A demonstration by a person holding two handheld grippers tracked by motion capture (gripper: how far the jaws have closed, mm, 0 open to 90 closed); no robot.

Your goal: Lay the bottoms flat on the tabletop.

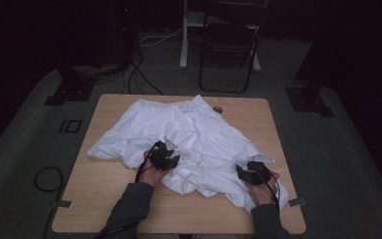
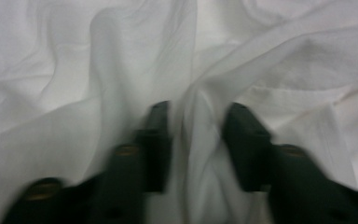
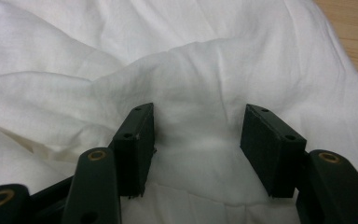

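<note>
A light wooden table [image 1: 104,174] with rounded corners stands on grey carpet in a dim room with dark surroundings. Behind it stand a black folding chair [image 1: 227,50] and a white post [image 1: 184,35]; cables [image 1: 139,74] trail across the floor, and another coil lies at the left. A crumpled white garment [image 1: 199,134] is spread over the middle of the table, reaching from the far edge toward the near right corner. The left gripper [image 1: 165,158] rests on the cloth near its centre; its jaws stand apart with a raised fold between them, pads not pressing. The right gripper [image 1: 252,170] sits on the garment's near right part, jaws released and wide over flat cloth.
</note>
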